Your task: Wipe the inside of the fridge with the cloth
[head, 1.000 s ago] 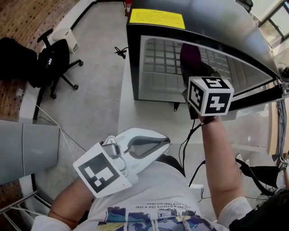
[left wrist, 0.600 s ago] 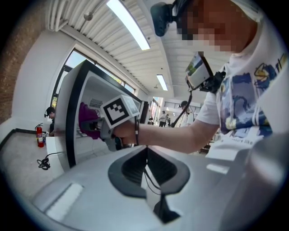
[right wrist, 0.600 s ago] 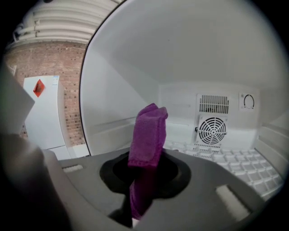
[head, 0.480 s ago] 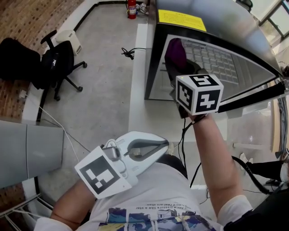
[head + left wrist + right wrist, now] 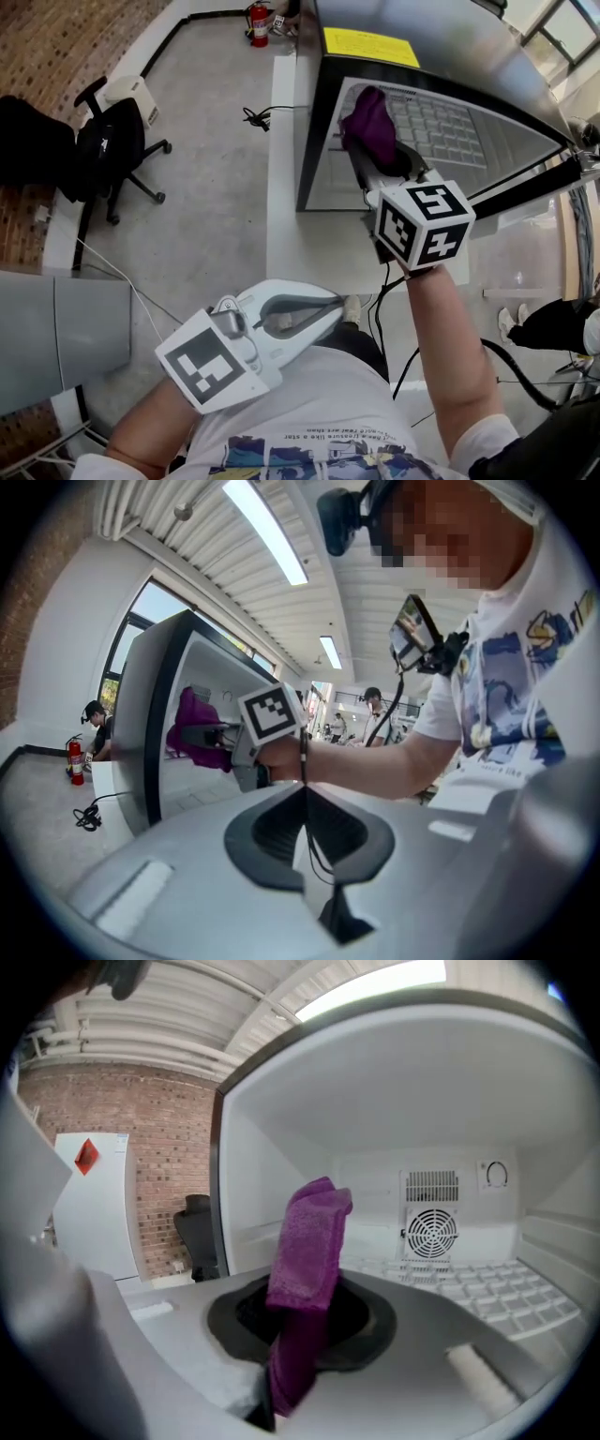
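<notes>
Firmly clamped, the right gripper (image 5: 298,1354) pinches a purple cloth (image 5: 309,1241) that stands up from its jaws just inside the left edge of the fridge (image 5: 312,122) opening, forearm stretched forward. The left gripper (image 5: 305,850), jaws together and empty, sits low by the torso. Since the earlier frame, the right gripper has drawn back slightly from the fan (image 5: 431,1232); the left has stayed put.

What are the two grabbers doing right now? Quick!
Left gripper: closed, nothing in it.
Right gripper: closed on the purple cloth.
</notes>
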The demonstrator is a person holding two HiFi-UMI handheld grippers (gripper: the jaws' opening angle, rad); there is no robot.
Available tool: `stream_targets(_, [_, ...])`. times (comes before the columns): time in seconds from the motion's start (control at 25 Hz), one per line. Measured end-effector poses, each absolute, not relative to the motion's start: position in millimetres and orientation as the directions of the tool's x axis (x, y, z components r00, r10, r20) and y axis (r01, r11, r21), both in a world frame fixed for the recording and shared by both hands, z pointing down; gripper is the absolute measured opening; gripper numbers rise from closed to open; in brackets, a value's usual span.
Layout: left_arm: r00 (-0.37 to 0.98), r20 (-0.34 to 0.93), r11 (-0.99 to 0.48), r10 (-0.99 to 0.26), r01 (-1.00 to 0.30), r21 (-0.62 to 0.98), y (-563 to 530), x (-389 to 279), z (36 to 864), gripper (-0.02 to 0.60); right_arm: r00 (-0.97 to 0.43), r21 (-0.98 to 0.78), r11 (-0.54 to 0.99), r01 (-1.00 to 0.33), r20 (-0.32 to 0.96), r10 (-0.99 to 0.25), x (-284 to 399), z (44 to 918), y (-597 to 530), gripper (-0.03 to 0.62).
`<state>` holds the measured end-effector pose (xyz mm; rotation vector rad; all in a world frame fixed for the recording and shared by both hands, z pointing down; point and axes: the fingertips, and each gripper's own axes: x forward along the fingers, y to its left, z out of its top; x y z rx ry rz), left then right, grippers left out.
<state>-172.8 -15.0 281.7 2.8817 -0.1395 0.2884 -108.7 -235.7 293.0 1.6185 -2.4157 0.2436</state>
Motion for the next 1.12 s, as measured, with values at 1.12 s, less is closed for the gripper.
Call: stream_targets(1.12, [0.971, 0.237, -0.979, 0.044, -0.005, 0.202, -13.8, -41.4, 306.4, 0.006, 0.227, -0.006, -0.249, -0.968, 0.391, -0.892, 148.4, 433.4, -156.2, 0.060])
